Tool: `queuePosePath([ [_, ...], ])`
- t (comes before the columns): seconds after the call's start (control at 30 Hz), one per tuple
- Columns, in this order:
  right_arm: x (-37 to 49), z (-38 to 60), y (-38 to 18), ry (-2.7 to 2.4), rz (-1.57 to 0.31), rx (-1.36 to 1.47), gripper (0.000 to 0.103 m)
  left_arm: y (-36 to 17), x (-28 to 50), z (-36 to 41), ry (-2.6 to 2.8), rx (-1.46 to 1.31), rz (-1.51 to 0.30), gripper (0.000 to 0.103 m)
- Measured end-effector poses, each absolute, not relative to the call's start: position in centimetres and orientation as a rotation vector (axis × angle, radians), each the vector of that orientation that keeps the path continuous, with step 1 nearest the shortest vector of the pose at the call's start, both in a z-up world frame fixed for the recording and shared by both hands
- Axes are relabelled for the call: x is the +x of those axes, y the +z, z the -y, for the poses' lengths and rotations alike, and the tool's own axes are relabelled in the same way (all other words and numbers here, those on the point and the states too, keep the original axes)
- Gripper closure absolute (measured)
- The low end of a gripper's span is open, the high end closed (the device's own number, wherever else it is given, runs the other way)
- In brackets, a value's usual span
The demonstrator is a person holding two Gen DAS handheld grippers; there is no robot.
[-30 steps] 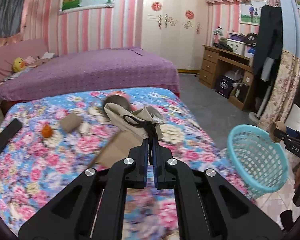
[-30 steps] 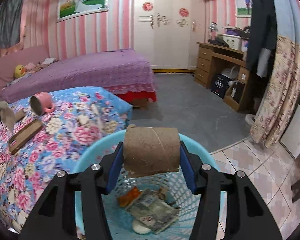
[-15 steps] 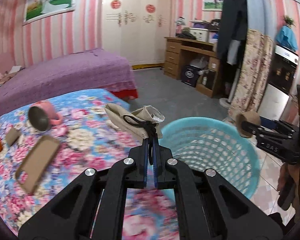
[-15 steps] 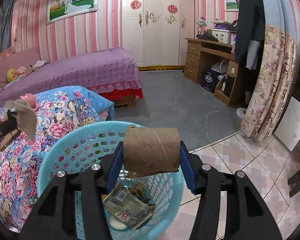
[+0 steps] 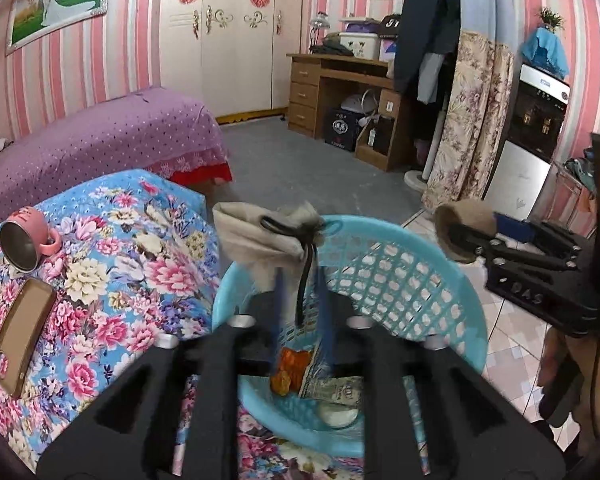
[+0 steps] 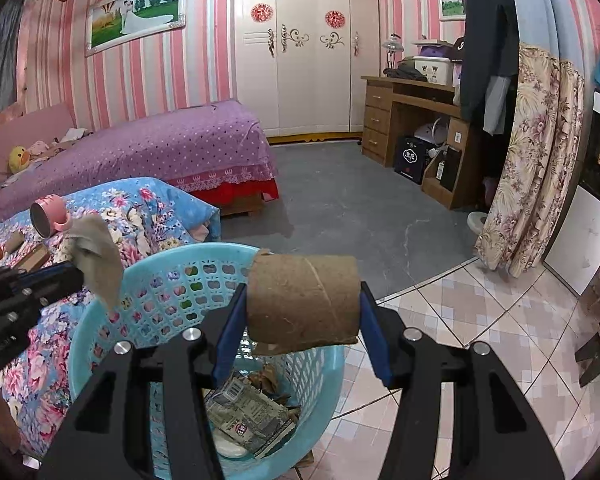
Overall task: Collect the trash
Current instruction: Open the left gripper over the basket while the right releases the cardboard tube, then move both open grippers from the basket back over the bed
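My left tool (image 5: 300, 300) points forward and slightly down, its two blue-lined fingers (image 5: 278, 300) parted a little. They're motion-blurred in the left wrist view, so I can't say for sure whether they touch what hangs between them. My right tool (image 6: 304, 312) sits level, its fingers (image 6: 229, 332) spread wide and clamped on both ends of its load. From the left wrist view it reaches in from the far right (image 5: 496, 240).

Left of the grippers, a floral bed (image 5: 112, 264) carries a tipped pink cup (image 5: 26, 236) and a phone (image 5: 22, 336). A basket (image 6: 100, 332) stands on tiled floor (image 6: 480, 320) below them.
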State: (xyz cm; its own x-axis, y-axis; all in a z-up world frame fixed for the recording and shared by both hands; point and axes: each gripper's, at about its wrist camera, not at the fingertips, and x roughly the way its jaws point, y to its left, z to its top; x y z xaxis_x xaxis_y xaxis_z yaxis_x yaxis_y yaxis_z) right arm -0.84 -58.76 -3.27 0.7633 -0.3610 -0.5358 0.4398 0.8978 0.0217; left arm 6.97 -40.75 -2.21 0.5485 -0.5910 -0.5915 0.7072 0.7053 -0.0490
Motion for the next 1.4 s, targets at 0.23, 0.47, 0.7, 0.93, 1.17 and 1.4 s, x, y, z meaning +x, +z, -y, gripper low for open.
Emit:
queuePosePath([
  [0.23, -0.6, 58.7, -3.5, -0.438, -0.557, 0.145, 0.05, -2.0, 8.3, 38.3, -0.639, 0.211, -0.561, 0.015],
  [0.47, 0.2, 57.9, -3.6, -0.424, -0.555, 0.137, 0.05, -1.2, 10.4, 34.3, -0.5, 0.205, -0.518, 0.008],
  [0.7, 1.3, 56.5, -3.4, -0.417, -0.535, 0.115, 0.025, -0.5, 11.2, 30.1, -0.437, 0.209, -0.494, 0.006],
  [0.93, 2.0, 55.2, -2.9, -0.413, -0.53, 0.093, 0.022, 1.1, 11.6, 25.5, -0.377, 0.199, -0.456, 0.005],
  [1.17, 2.3, 53.0, -1.9, -0.423, -0.501, 0.047, 0.012, 1.9, 12.8, 19.5, -0.286, 0.149, -0.442, 0.005],
  [1.4, 3.3, 50.0, -0.9, -0.402, -0.49, -0.002, 0.012, 1.4, 14.1, 14.1, -0.197, 0.139, -0.45, 0.005],
])
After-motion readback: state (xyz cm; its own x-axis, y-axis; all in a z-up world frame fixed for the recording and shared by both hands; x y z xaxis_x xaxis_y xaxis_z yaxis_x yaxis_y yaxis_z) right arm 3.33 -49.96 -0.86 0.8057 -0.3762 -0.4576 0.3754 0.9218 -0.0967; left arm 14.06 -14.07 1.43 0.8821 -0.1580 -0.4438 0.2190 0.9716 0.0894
